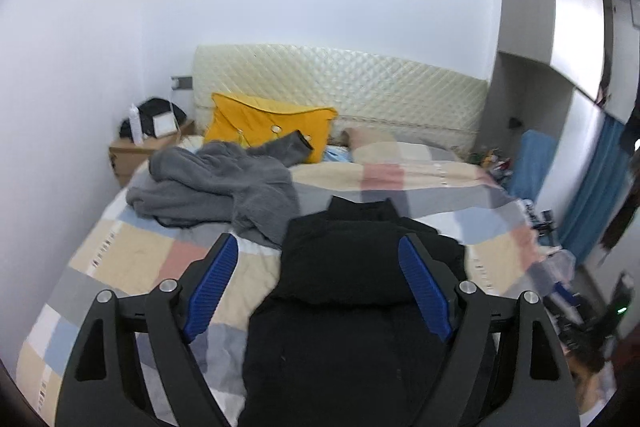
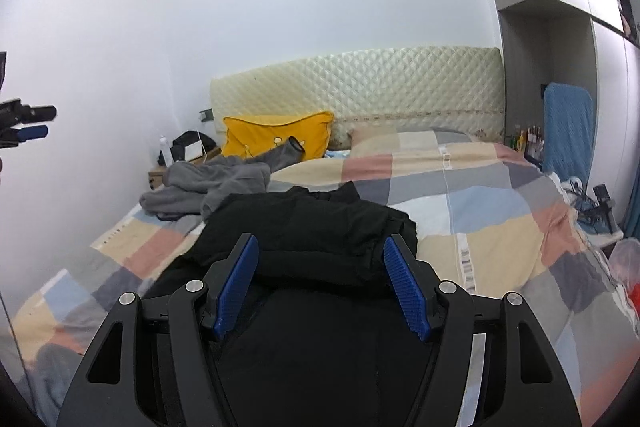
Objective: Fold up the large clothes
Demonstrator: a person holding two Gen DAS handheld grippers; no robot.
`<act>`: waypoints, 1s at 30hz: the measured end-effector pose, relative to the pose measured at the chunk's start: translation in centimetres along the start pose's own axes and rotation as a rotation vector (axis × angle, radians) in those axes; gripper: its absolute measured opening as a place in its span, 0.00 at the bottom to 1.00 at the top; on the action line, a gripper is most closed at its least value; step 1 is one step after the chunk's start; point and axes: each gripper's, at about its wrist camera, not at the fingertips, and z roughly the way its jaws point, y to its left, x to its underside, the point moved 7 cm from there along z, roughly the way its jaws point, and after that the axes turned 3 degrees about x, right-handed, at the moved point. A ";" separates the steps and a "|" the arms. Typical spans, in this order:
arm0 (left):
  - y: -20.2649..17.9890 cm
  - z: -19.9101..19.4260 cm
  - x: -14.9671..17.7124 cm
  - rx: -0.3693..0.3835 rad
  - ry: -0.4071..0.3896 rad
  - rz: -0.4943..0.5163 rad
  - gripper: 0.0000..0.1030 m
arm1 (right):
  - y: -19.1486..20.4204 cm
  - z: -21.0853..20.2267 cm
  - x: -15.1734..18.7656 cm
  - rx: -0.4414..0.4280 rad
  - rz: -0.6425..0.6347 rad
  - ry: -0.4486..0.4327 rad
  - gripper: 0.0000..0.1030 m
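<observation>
A black garment point(image 1: 352, 291) lies partly folded on the checked bedspread point(image 1: 132, 259), its upper part doubled over the lower. It also shows in the right wrist view point(image 2: 312, 239). A crumpled grey garment point(image 1: 216, 187) lies behind it to the left, also seen in the right wrist view point(image 2: 208, 183). My left gripper point(image 1: 320, 251) is open and empty above the black garment. My right gripper point(image 2: 320, 247) is open and empty above the same garment. The left gripper's tip point(image 2: 28, 125) shows at the far left of the right wrist view.
A yellow pillow point(image 1: 272, 127) leans on the quilted cream headboard point(image 1: 360, 87). A wooden nightstand point(image 1: 132, 155) with a black bag stands at the left wall. A wardrobe point(image 1: 560, 27), blue cloth point(image 2: 568, 127) and clutter stand at the bed's right side.
</observation>
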 end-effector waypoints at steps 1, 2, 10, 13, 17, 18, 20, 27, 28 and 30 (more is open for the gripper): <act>0.0 -0.3 0.1 0.026 0.024 -0.012 0.81 | 0.0 -0.2 0.3 -0.010 0.016 0.011 0.62; 0.0 -0.4 0.4 0.043 0.045 -0.020 0.81 | -0.2 -0.4 0.7 -0.016 0.031 0.022 0.62; 5.2 4.2 9.7 0.024 0.293 -0.098 0.81 | -1.9 0.1 6.1 -0.006 0.113 0.157 0.62; 7.7 6.1 13.5 0.002 0.369 -0.148 0.81 | -2.9 0.8 8.3 0.013 0.133 0.215 0.62; 9.7 8.0 17.2 -0.011 0.442 -0.200 0.81 | -4.1 1.7 10.4 0.013 0.178 0.273 0.62; 10.0 8.4 18.0 -0.013 0.457 -0.205 0.81 | -4.2 1.9 10.6 0.014 0.181 0.279 0.62; 10.5 9.5 19.7 -0.015 0.498 -0.216 0.81 | -4.5 2.2 11.3 0.011 0.191 0.296 0.62; 11.4 13.2 25.5 0.004 0.664 -0.260 0.81 | -5.9 3.4 12.5 -0.046 0.292 0.374 0.62; 11.6 13.7 26.5 0.011 0.694 -0.278 0.81 | -6.4 3.6 12.6 -0.060 0.312 0.391 0.62; 11.8 14.5 28.0 0.037 0.736 -0.325 0.81 | -7.0 3.8 12.7 -0.077 0.326 0.429 0.62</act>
